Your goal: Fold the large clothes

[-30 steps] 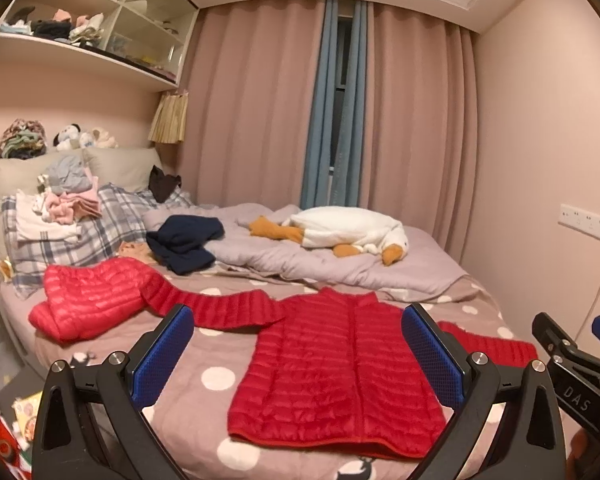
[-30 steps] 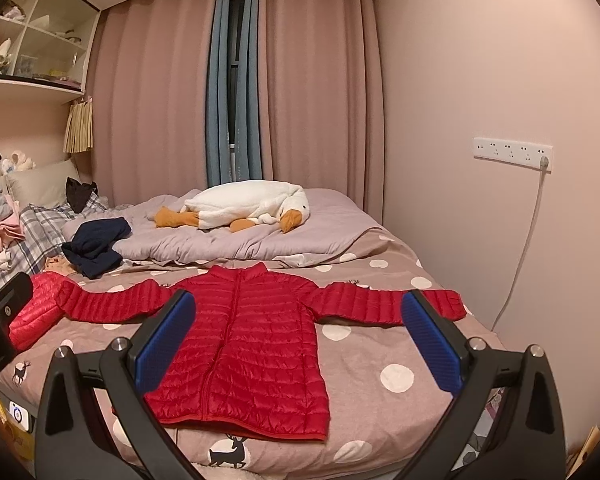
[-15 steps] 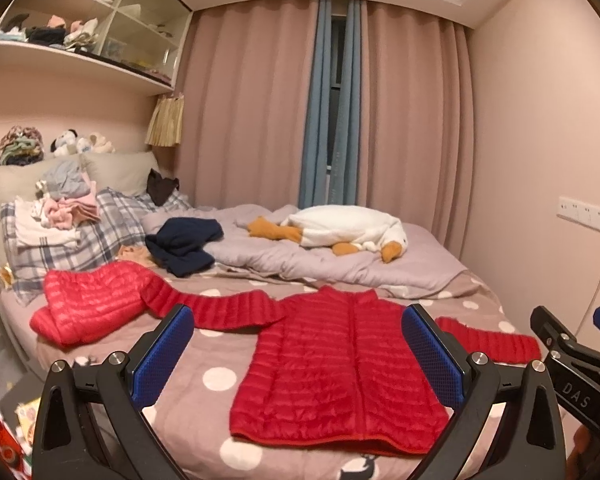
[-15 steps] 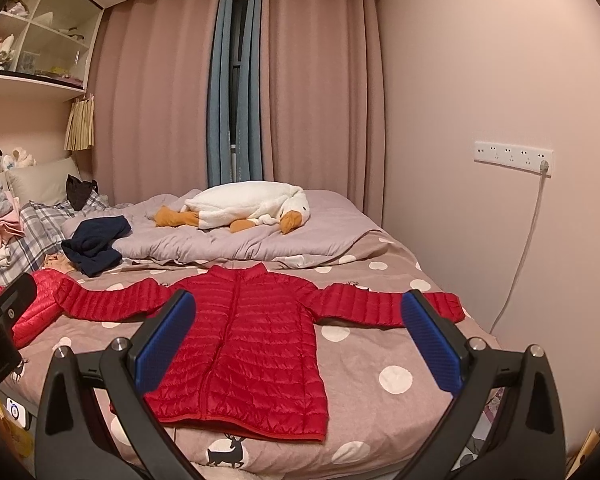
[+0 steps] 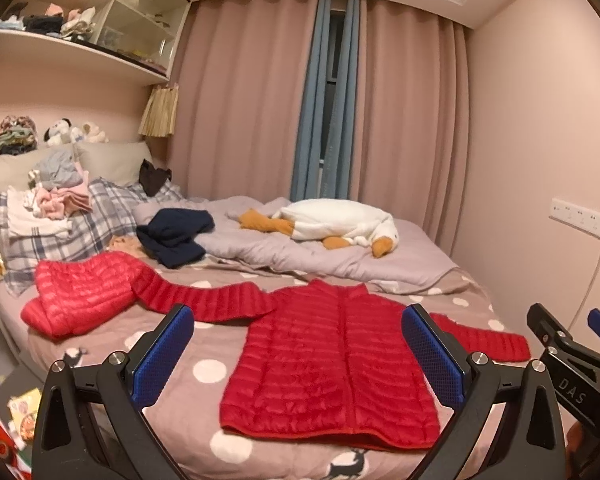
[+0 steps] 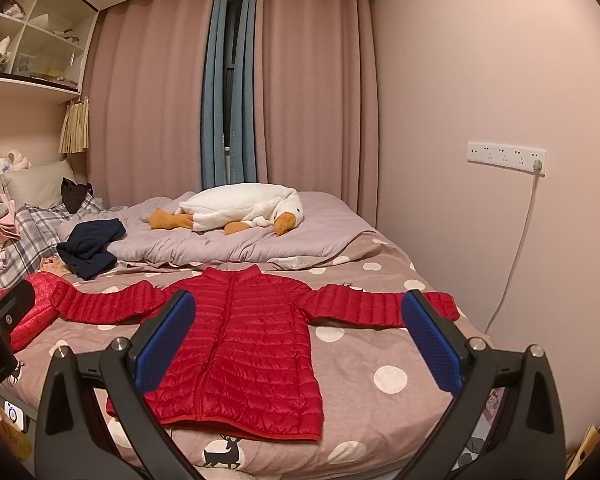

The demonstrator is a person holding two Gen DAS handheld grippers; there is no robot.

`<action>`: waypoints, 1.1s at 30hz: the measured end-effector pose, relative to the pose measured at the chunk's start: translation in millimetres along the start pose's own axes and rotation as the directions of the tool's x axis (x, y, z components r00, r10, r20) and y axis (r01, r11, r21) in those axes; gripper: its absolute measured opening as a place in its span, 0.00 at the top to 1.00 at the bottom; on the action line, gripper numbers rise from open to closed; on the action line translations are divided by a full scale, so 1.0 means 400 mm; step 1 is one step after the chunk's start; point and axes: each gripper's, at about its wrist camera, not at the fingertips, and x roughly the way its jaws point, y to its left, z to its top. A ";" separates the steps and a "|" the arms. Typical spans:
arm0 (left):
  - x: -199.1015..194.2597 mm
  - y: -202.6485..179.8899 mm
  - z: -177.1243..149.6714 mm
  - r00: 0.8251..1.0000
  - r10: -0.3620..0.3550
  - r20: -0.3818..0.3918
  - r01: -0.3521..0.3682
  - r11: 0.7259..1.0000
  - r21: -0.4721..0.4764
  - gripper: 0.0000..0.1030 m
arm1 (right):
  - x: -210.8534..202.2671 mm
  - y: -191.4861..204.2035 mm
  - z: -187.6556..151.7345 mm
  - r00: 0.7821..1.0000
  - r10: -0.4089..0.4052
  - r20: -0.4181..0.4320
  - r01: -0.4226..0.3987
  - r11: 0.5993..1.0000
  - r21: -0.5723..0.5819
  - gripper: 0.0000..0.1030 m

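Red down jacket [image 6: 236,344] flat at bed [image 6: 380,412] foot edge, unfolded; left gripper [image 5: 298,356], right gripper [image 6: 300,344] both released, empty. Next: grasp sleeve.

You have a red quilted puffer jacket [image 6: 240,344] lying flat on the bed, front side up, zipped shut, collar toward the far side and hem near the front edge. Both sleeves stretch straight out to the sides. Its left sleeve end touches a second, crumpled red puffer jacket [image 5: 80,292] heaped beside it.
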 end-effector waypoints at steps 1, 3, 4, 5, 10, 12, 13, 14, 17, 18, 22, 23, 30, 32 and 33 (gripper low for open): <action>0.001 -0.001 0.001 1.000 0.002 0.001 -0.002 1.000 0.001 0.00 | 0.000 0.001 -0.001 1.000 0.000 -0.001 0.000 1.000 -0.001 0.00; -0.001 -0.002 0.000 1.000 0.006 0.001 -0.006 1.000 0.004 0.00 | 0.000 0.000 -0.001 1.000 0.003 -0.003 -0.003 1.000 -0.005 0.00; 0.000 -0.002 -0.001 1.000 0.007 -0.001 -0.007 1.000 0.005 0.00 | 0.002 0.001 0.001 1.000 0.004 -0.004 -0.004 1.000 -0.006 0.00; 0.001 -0.003 -0.002 1.000 0.008 -0.003 -0.008 1.000 0.005 0.00 | 0.004 0.002 0.002 1.000 0.005 -0.006 -0.005 1.000 -0.007 0.00; 0.000 -0.001 -0.002 1.000 0.013 -0.001 -0.013 1.000 0.008 0.00 | 0.005 0.003 0.005 1.000 0.006 -0.006 -0.006 1.000 -0.009 0.00; -0.002 0.000 -0.001 1.000 0.013 0.003 -0.013 1.000 0.007 0.00 | 0.006 0.003 0.005 1.000 0.005 -0.007 -0.005 1.000 -0.008 0.00; -0.002 -0.001 -0.002 1.000 0.012 0.001 -0.012 1.000 0.006 0.00 | 0.007 0.003 0.005 1.000 0.006 -0.009 -0.006 1.000 -0.007 0.00; -0.003 0.001 -0.003 1.000 0.010 0.000 -0.010 1.000 0.001 0.00 | 0.006 0.003 0.004 1.000 0.007 -0.010 -0.008 1.000 -0.007 0.00; -0.001 0.008 0.000 1.000 0.015 -0.006 -0.015 1.000 -0.010 0.00 | 0.005 0.006 0.004 1.000 0.004 -0.011 -0.004 1.000 -0.009 0.00; 0.000 0.008 0.001 1.000 0.018 -0.009 -0.018 1.000 -0.010 0.00 | 0.005 0.008 0.004 1.000 0.003 -0.013 -0.004 1.000 -0.012 0.00; 0.002 0.009 0.002 0.999 0.029 -0.012 -0.029 1.000 -0.005 0.00 | 0.004 0.010 0.004 1.000 0.004 -0.013 -0.004 1.000 -0.016 0.00; 0.003 0.009 0.001 0.999 0.029 -0.013 -0.030 1.000 -0.005 0.00 | 0.005 0.010 0.005 1.000 0.004 -0.013 -0.004 1.000 -0.016 0.00; -0.002 0.017 0.000 1.000 0.020 -0.018 -0.020 1.000 -0.002 0.00 | 0.009 0.012 0.005 1.000 -0.002 -0.016 0.002 1.000 -0.016 0.00; -0.002 0.018 -0.001 1.000 0.016 -0.022 -0.016 1.000 -0.003 0.00 | 0.010 0.010 0.005 1.000 -0.002 -0.017 0.002 1.000 -0.016 0.00; -0.001 0.021 0.000 1.000 0.013 -0.024 -0.013 1.000 -0.004 0.00 | 0.009 0.010 0.004 1.000 -0.004 -0.018 0.003 1.000 -0.019 0.00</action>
